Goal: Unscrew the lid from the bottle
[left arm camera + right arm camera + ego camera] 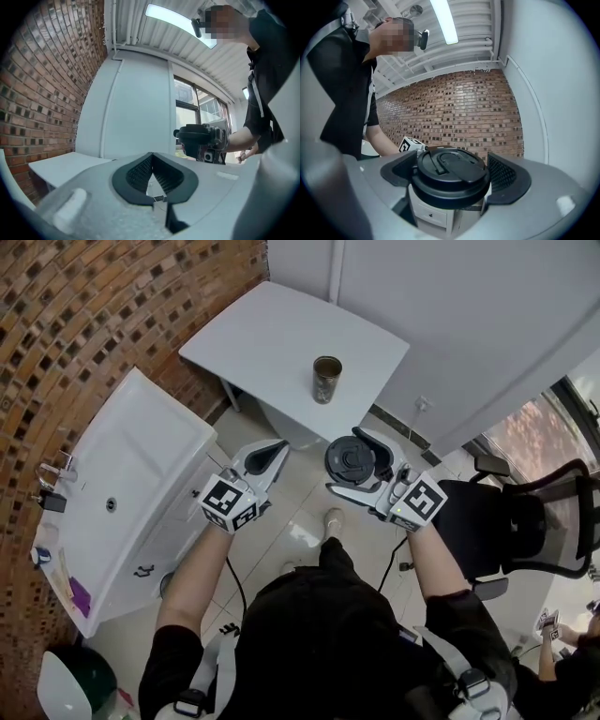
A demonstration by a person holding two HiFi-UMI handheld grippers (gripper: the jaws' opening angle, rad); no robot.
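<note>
The bottle [326,379], a dark metal tumbler with its mouth uncovered, stands upright on the white table [272,343], beyond both grippers. Its black round lid [350,460] is off the bottle and held in the air between the pads of my right gripper [356,463]. In the right gripper view the lid [451,174] fills the gap between the jaws of the right gripper [452,180]. My left gripper [270,456] hovers level to the left of the lid, shut and empty. In the left gripper view the ribbed pads of the left gripper [151,165] meet with nothing between them.
A white washbasin counter [122,474] runs along the brick wall at left. A black office chair [539,521] stands at right, and a green-and-white bin [75,681] at lower left. Tiled floor lies below the grippers. A second person's hand [548,624] shows at the right edge.
</note>
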